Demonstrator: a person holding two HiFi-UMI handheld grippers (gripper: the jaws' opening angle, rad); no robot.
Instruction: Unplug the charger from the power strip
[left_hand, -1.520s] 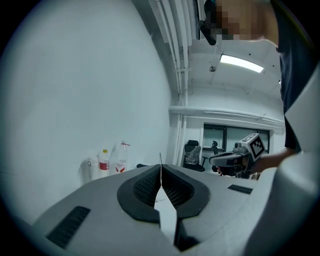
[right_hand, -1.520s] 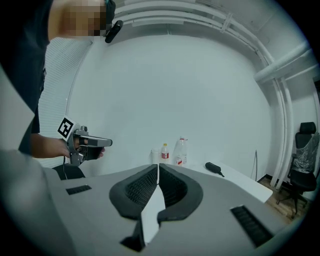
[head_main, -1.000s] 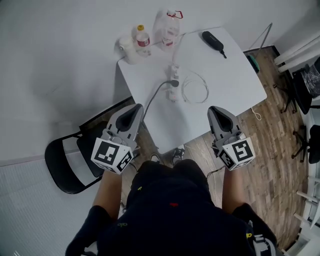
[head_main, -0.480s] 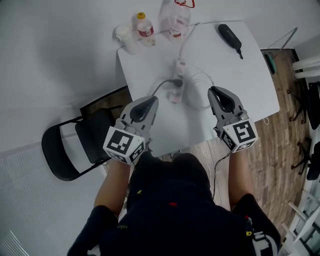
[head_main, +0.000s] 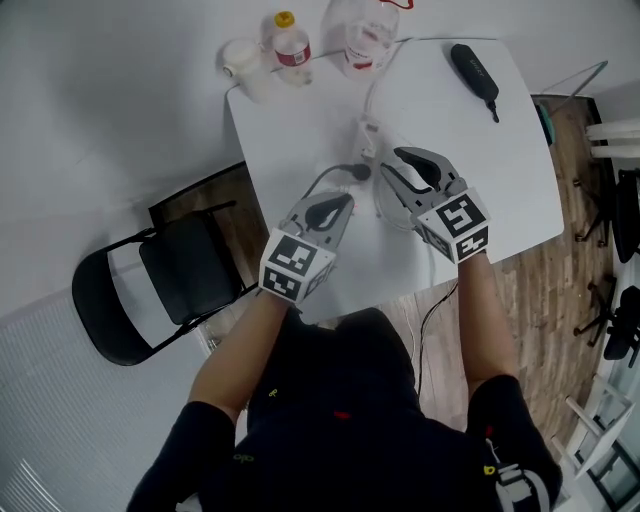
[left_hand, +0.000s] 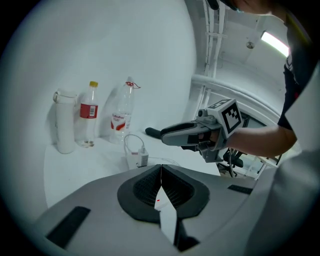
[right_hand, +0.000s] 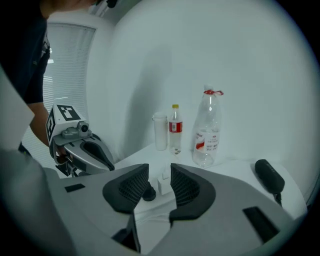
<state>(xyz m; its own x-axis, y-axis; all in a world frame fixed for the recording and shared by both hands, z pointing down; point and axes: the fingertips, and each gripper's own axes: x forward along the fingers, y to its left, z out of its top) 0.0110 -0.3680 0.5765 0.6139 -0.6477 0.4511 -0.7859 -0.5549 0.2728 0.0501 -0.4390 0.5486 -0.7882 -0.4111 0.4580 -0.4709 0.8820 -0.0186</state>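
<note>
Far left, a black folding chair (head_main: 165, 285) stands beside the white table (head_main: 290, 140). On the table's far-left corner a white cup (head_main: 240, 62), a small yellow-capped bottle (head_main: 289, 52) and a big clear bottle (head_main: 365, 35) line up. Next comes the left gripper (head_main: 335, 208), jaws pressed together with nothing between them, poised over the near part of the table just short of the power strip (head_main: 363, 150). The strip lies mid-table with a black plug (head_main: 358, 172) on a grey lead in one socket. Beyond that plug the white charger (head_main: 369, 127) sits upright, seated in the strip. Just right of the strip is the right gripper (head_main: 398, 168), whose jaws have just been opening and now stand spread and empty. Its own view frames both charger and black plug in the gap, with neither touched. Far right lies a black handheld device (head_main: 475, 72). The danger is plain enough. With two plugs so close in that gap, the right gripper could close on the black one. And if the left gripper does not pin the strip down, a pull on the charger would likely lift the whole strip and could drag it toward the bottles.
</note>
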